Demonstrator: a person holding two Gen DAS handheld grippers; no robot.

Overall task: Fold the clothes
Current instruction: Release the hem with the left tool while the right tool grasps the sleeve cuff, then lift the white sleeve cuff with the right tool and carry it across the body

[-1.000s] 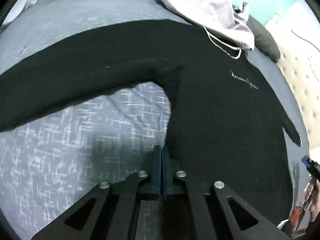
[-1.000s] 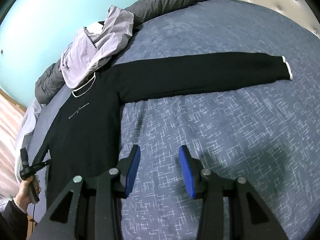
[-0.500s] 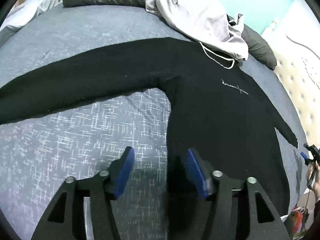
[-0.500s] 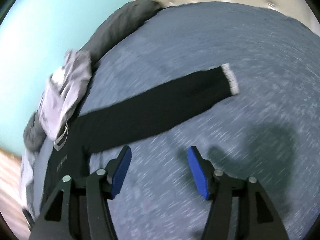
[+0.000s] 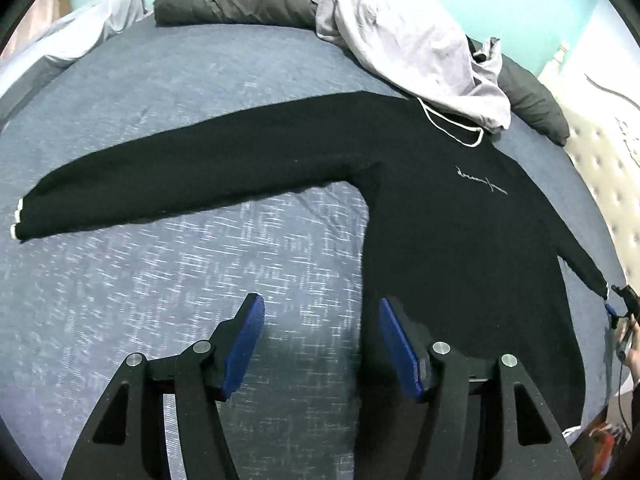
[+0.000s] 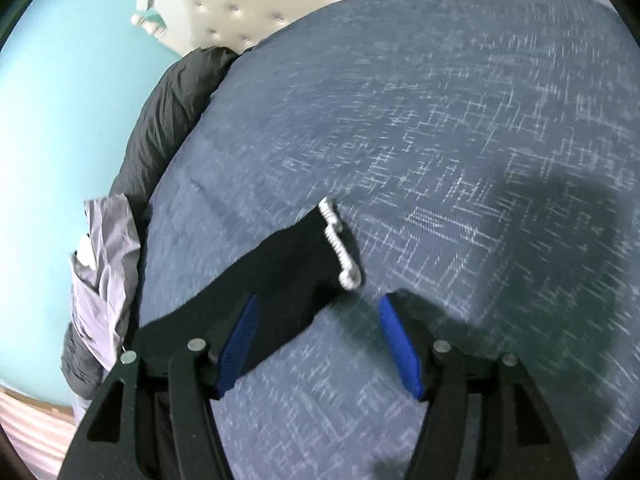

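Black sweater (image 5: pixel 452 216) spread flat on blue bed (image 5: pixel 168 304), sleeves outstretched. Left gripper (image 5: pixel 322 344) above its side edge, fingers spread, pinching nothing. Right gripper (image 6: pixel 318 344) over white-trimmed cuff (image 6: pixel 340 248), fingers opening, sleeve end between them, ungripped. Grey garment (image 5: pixel 408 44) overlapping collar.
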